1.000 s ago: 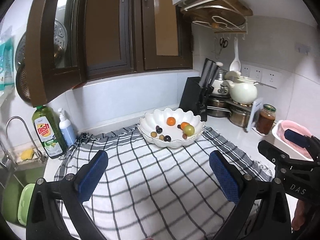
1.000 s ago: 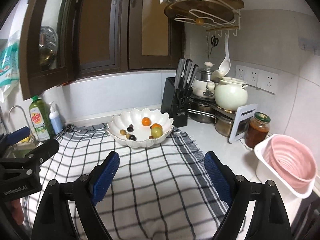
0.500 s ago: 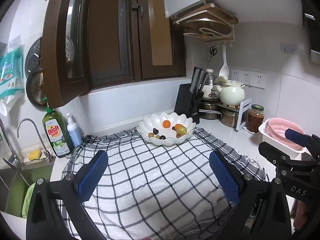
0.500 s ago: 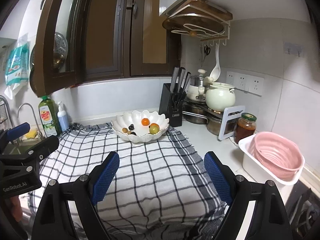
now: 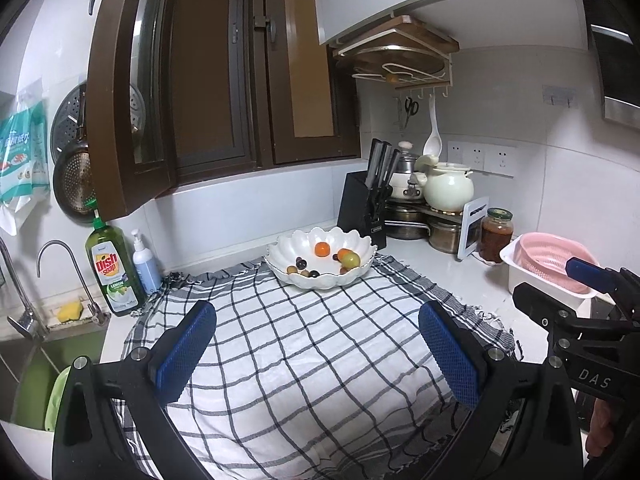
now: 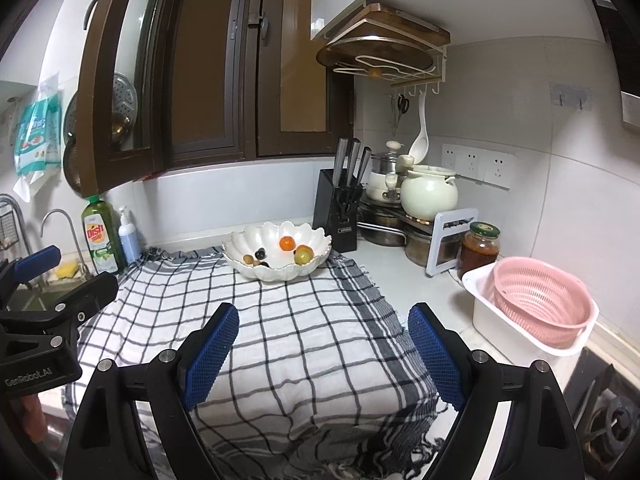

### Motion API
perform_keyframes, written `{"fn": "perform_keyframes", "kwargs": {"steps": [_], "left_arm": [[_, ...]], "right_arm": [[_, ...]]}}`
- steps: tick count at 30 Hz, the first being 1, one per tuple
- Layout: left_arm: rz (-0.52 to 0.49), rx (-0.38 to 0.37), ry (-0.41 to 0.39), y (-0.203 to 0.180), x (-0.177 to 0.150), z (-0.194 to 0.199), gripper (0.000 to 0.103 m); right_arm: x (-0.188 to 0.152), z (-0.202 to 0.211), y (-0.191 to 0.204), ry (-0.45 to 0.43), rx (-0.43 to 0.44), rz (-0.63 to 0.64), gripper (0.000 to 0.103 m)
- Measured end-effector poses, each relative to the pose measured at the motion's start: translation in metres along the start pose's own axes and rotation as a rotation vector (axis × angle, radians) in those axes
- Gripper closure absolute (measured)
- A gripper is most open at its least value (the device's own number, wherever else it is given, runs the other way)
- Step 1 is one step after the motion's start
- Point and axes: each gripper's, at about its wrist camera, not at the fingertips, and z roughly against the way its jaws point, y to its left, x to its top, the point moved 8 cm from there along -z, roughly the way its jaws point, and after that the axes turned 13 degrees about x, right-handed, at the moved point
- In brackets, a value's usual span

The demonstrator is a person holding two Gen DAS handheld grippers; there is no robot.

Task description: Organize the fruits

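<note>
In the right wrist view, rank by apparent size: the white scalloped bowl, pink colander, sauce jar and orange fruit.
1. Pink colander, though it sits nearer the camera.
2. White scalloped bowl.
3. Sauce jar.
4. Orange fruit.

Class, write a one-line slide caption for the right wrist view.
Open right gripper faces a scalloped white bowl of fruit on a checked cloth.

- A checked cloth (image 5: 304,344) covers the middle of the surface (image 5: 452,276).
- A knife block (image 6: 335,216) stands at the back edge.
- A green soap bottle (image 5: 112,268) stands at the back left, by the tap (image 5: 76,272).
- A sauce jar (image 6: 479,249) stands at the right, near a pink strainer (image 6: 540,300) in a white tub (image 6: 492,312).
</note>
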Motion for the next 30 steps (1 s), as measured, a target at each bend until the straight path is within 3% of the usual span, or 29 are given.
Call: {"fn": "perform_keyframes", "kwargs": {"steps": [30], "left_arm": [[-0.008,-0.009,-0.007,-0.0055,0.0018,0.007,0.0]], "right_arm": [[-0.0034,0.0107,-0.0021,-0.003,-0.007,-0.01,0.015]]}}
